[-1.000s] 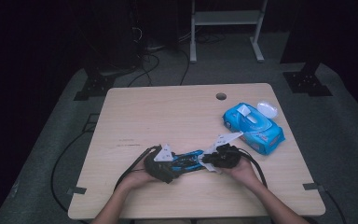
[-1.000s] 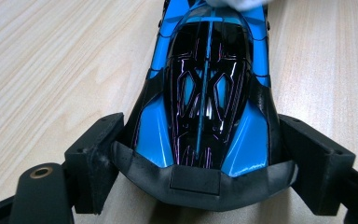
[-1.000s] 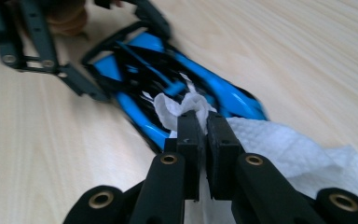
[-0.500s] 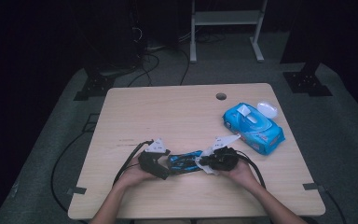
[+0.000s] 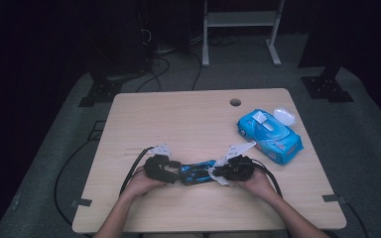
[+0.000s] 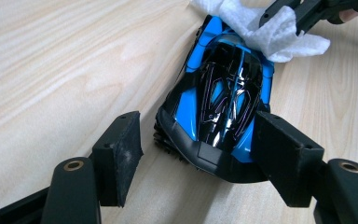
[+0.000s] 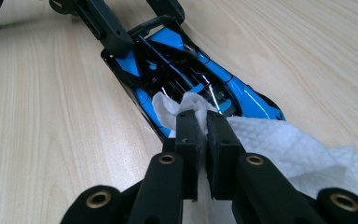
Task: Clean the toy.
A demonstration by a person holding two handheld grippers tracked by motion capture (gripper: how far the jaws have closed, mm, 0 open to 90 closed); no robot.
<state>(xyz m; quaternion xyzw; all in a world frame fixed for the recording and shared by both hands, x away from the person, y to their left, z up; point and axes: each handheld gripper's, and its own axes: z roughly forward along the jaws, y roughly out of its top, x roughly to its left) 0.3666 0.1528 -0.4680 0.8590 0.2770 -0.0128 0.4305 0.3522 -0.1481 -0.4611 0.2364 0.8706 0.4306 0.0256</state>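
Observation:
A blue and black toy car [image 5: 198,173] lies on the wooden table [image 5: 178,119] near its front edge, between my two grippers. My left gripper [image 5: 175,174] straddles one end of the car [image 6: 219,98]. Its jaws have just been closing: one pad [image 6: 279,154] touches the car's side, and the other pad [image 6: 121,149] stands a little apart from it. My right gripper [image 7: 203,119] is shut on a white wipe [image 7: 279,140]. It holds the wipe against the other end of the car [image 7: 186,70].
A blue pack of wet wipes [image 5: 269,135] lies at the right of the table, with a small white cap [image 5: 284,117] behind it. A cable hole [image 5: 235,102] sits near the far edge. Cables trail off the left side, and a white metal stand [image 5: 240,29] is on the floor beyond.
My left gripper has shifted a little to the left along the table, toward the car's end. The right gripper with the wipe has stayed at the car.

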